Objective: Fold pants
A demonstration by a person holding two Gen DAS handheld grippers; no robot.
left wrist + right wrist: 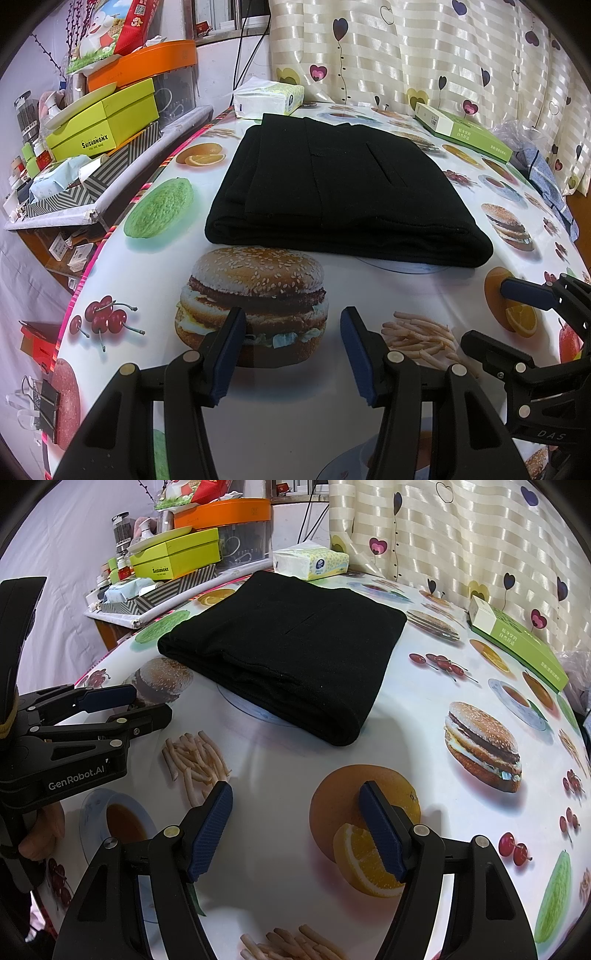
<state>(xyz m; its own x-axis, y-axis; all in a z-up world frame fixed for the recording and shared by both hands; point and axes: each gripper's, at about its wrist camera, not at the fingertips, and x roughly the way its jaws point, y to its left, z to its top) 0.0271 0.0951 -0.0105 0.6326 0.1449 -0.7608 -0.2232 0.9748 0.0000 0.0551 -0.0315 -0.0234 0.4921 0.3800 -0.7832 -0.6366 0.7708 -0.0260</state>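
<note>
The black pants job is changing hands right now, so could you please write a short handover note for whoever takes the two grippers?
Left gripper: open, empty, held over the table on the near side of the pants.
Right gripper: open, empty, alongside the left one, also clear of the cloth.
Black pants: lying flat mid-table as a compact layered rectangle, a thick folded edge facing the grippers; tissue pack just beyond them.
Done: the folding looks finished, and both grippers are off the cloth.
Left: probably nothing but a check that the edges line up.
</note>
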